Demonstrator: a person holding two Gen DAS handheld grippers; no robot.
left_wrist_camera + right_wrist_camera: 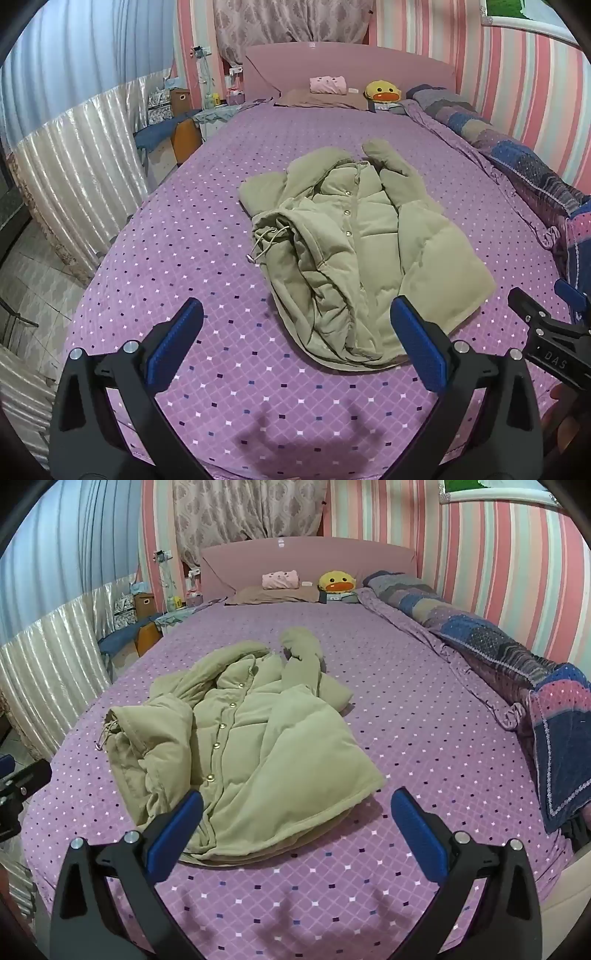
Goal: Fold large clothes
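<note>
Left gripper (295,347) hangs over the near edge of the bed (207,236), blue fingers (173,347) spread wide, nothing between them. Just ahead, the khaki padded jacket (369,236) lies rumpled in the middle of the purple bedspread, snaps showing, one sleeve reaching toward the headboard. Right gripper (297,830) hovers at the jacket's hem, fingers (417,834) equally wide apart and empty.

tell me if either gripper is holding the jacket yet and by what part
Nothing is held. The left gripper and right gripper are both open above the bedspread, short of the khaki padded jacket.
</note>
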